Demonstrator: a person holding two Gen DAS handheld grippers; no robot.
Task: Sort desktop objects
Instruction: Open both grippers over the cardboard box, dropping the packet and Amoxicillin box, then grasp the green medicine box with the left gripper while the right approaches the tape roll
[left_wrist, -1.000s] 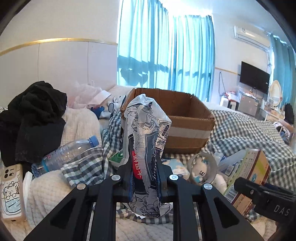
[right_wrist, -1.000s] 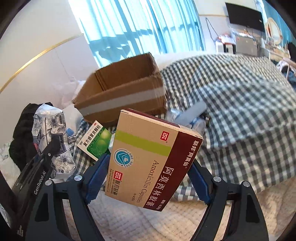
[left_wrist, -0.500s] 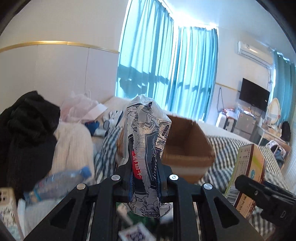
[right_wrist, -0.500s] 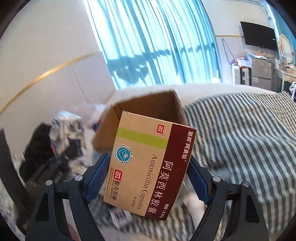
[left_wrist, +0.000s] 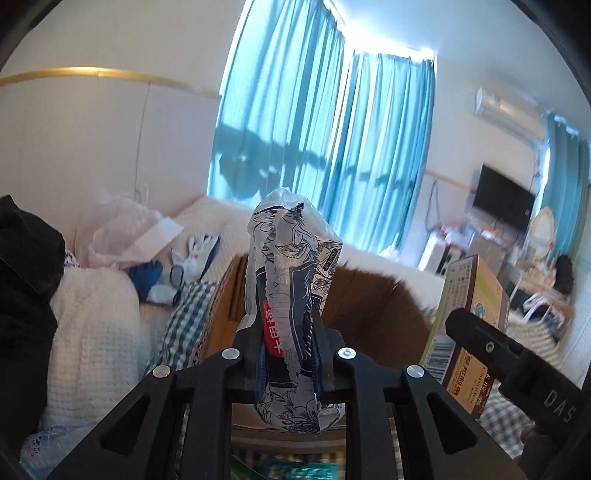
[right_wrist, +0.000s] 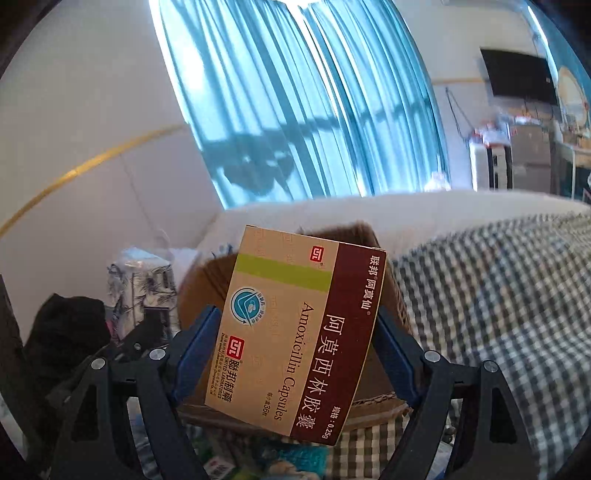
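Observation:
My left gripper (left_wrist: 290, 354) is shut on a tissue pack (left_wrist: 291, 288) in white wrap with dark flower print, held upright over the open cardboard box (left_wrist: 373, 306). My right gripper (right_wrist: 295, 354) is shut on a tan and maroon Amoxicillin medicine box (right_wrist: 295, 332), its blue pads pressing both sides. That medicine box (left_wrist: 469, 325) shows at the right of the left wrist view. The tissue pack (right_wrist: 140, 284) appears at the left of the right wrist view. The cardboard box (right_wrist: 207, 280) sits just behind the medicine box, mostly hidden.
A checked blanket (right_wrist: 498, 295) covers the bed on the right. Black clothing (left_wrist: 26, 280), a white knit throw (left_wrist: 96, 332), a plastic bag (left_wrist: 118, 232) and a plush toy (left_wrist: 192, 258) lie to the left. A water bottle (left_wrist: 48, 446) and small packets lie below the grippers.
Both grippers rose and moved forward toward the cardboard box, carrying the tissue pack and the medicine box. The box now fills the lower middle of both views.

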